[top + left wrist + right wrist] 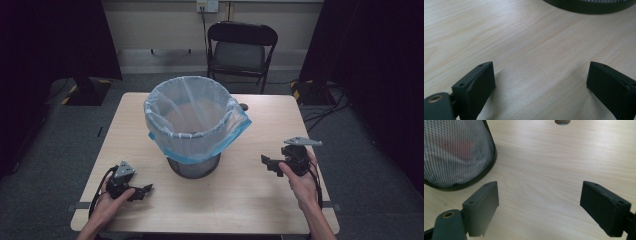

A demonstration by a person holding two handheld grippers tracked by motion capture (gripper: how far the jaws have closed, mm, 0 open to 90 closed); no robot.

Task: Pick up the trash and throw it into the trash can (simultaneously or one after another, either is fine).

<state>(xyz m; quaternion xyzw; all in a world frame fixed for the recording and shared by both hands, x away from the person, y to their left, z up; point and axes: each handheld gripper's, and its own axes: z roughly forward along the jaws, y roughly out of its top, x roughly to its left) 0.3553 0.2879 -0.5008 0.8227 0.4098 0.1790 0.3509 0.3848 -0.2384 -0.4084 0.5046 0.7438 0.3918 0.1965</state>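
Mesh bin (194, 167) with blue liner (200, 127) upright at table (250, 200) centre, between grippers; left gripper (145, 190) jaws spread, empty, aimed right at bin base; right gripper (265, 161) jaws spread, empty, aimed left; both near, neither touching.

Left hand-held gripper (145, 189) and right hand-held gripper (266, 161) both gape, jaws wide apart.

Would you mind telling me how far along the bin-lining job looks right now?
Done: the blue bag is folded over the rim of the mesh bin. In hand: nothing; the left gripper and right gripper sit open, apart from the bin. Left: perhaps tidying the bag's loose corner, though that is a guess.
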